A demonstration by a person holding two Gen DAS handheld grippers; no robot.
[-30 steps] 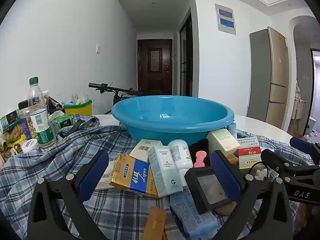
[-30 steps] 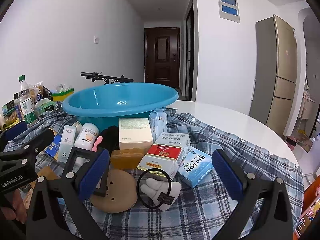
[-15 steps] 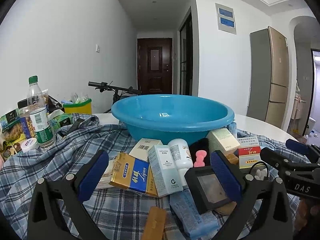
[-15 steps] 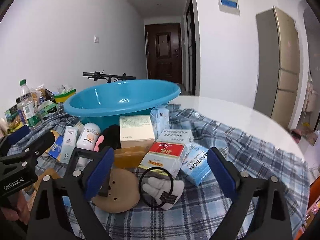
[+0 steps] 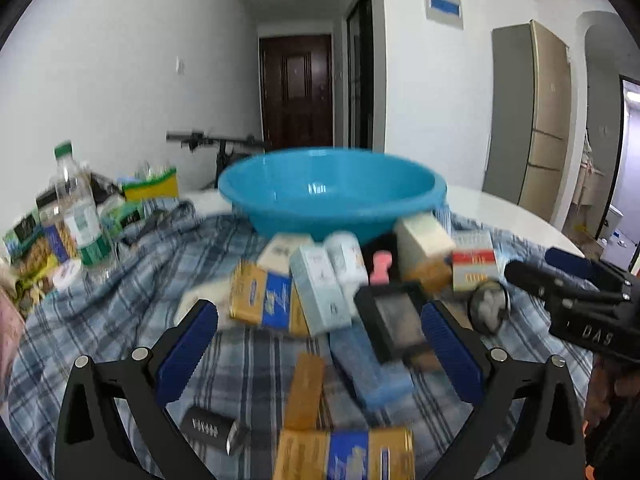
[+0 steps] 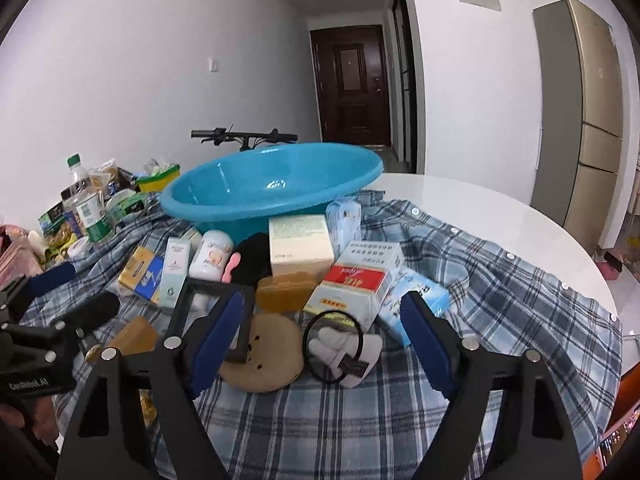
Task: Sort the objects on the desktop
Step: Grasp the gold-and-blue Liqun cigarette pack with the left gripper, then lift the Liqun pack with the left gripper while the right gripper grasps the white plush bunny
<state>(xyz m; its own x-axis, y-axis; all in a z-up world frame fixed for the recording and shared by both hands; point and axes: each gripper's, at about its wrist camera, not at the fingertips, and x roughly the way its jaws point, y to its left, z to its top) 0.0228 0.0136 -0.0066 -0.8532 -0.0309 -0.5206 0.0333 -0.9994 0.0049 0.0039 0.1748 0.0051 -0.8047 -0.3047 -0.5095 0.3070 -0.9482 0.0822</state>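
Sorting not begun: my round blue plastic basin (image 6: pixel 272 188) stands empty, boxes (image 6: pixel 300 246) heaped before it. My left gripper (image 5: pixel 320 344) gapes empty; my right gripper (image 6: pixel 324 336) is closing, gripping nothing.

Your right claw (image 6: pixel 324 340) tilts downward, its jaws closing with nothing pressed between them; your left claw (image 5: pixel 320 354), blurred, seems spread wide and empty.

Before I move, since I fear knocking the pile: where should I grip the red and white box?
Take the red and white box by its two long sides at the near end, coming from above and in front. It lies flat, tilted on the pile, with the cream box close behind it.
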